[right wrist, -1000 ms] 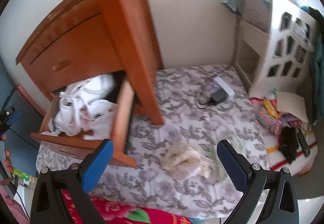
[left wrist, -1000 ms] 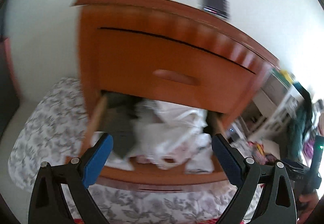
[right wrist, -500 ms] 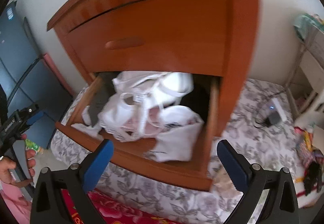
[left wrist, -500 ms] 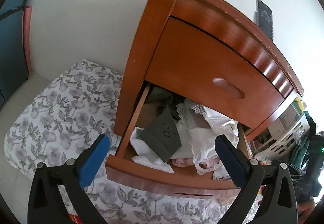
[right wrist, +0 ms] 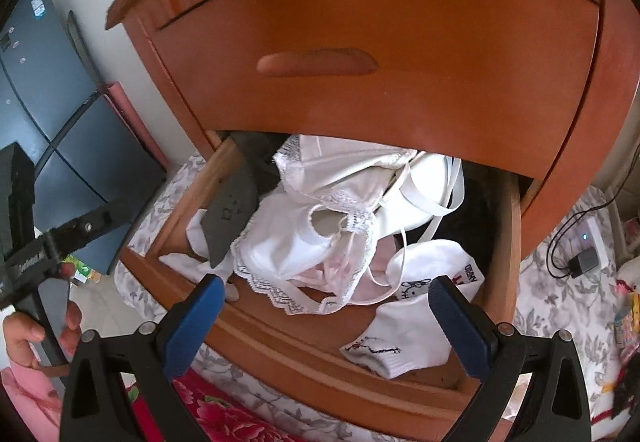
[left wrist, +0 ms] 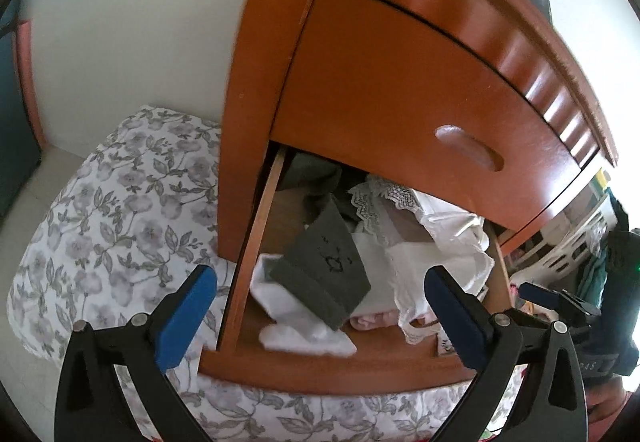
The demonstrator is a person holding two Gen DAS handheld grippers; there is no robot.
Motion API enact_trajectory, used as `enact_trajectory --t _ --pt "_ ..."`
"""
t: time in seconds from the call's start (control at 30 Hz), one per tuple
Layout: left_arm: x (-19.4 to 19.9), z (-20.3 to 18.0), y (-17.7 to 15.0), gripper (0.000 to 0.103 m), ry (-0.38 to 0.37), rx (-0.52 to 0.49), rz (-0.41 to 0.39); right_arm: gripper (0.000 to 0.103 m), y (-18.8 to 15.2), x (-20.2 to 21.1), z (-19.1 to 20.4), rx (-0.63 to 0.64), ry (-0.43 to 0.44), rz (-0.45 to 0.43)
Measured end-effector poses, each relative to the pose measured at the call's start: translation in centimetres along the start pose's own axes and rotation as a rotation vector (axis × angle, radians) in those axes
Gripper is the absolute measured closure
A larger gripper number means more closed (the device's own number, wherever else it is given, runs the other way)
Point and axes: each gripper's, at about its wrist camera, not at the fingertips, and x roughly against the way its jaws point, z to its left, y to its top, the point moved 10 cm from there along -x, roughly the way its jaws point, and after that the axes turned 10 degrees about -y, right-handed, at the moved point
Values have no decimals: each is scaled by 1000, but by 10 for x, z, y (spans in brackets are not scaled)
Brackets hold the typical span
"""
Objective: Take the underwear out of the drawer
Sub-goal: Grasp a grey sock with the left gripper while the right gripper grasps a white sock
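Both of your grippers have closed in on the drawer (right wrist: 304,354) over the last second: the right one swung across from the bedding to face it, and the left one moved nearer its left corner. Left gripper (left wrist: 320,306): jaws spread wide, nothing between them, poised above the drawer's front left. Right gripper (right wrist: 326,316): likewise wide open and empty, over the front edge. Drawer: already pulled out, with its contents exposed. Underwear (right wrist: 320,242): a tangle of white lace-trimmed pieces and straps heaped mid-drawer, untouched. Beside it lie a grey sock (left wrist: 324,274) at left and a white sock (right wrist: 408,326) at front right (neither is your target). Progress, as judged here: opening is done; grasping, lifting and removal all remain. Your right gripper looks the better placed for the white heap.
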Motion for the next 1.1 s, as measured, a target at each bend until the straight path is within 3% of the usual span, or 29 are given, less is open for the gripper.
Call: enact_trajectory --t 0.1,0.37,0.67,0.9,0.97,1.1 --pt "-19 -2 6 0 -27 1 66 0 1 -5 -5 -5 1 10" --pt "-70 -5 10 1 -15 -11 202 0 11 -14 -17 -32 13 14" --pt "-110 14 12 21 56 23 285 1 2 -18 -41 14 -2 54" --pt "-125 15 7 32 85 16 324 25 1 -31 -58 83 -36 116" --pt "-129 17 1 38 85 20 349 38 0 -36 -58 106 -36 140" --pt "-131 19 1 42 97 22 358 45 -11 -54 -54 173 -48 223"
